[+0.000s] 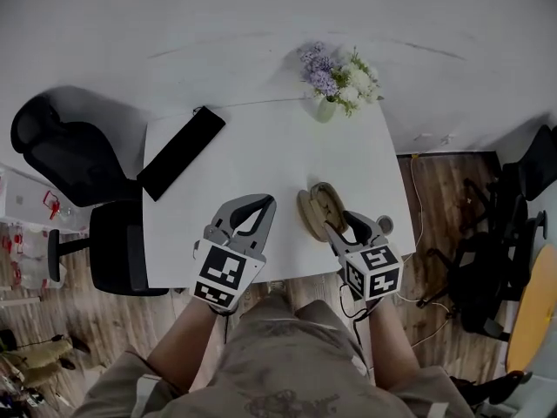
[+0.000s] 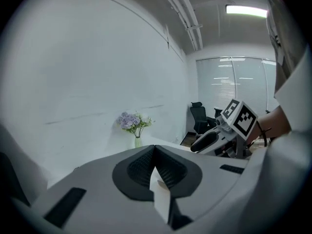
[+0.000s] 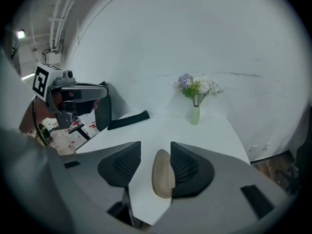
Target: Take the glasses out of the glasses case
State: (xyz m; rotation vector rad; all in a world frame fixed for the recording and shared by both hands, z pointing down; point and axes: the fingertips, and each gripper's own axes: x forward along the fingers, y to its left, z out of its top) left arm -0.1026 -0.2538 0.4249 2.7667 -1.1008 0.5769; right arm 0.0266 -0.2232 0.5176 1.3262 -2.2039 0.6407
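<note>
A white table stands against a pale wall. A vase of flowers sits at its far edge, a long black object lies toward the far left corner, and a black office chair stands on the wooden floor beyond the left side. The tan glasses case lies on the near right part of the table, close to the near edge, with its long axis running near to far, roughly in line with the way the right gripper points. That gripper's jaws stand wide apart with the case between them. The case sits off-centre, right beside the right-hand jaw and well clear of the left-hand one, so nothing is gripped yet. The case looks shut, though its seam is hard to make out. The left gripper has its jaws together at the tips and holds nothing. In the head view it hovers over bare table just left of the case. The right gripper is the nearer of the two and already straddles the case across its short width. My judgement is that it needs a small shift to the right to centre the case before closing, which leaves the left gripper to work the lid.
</note>
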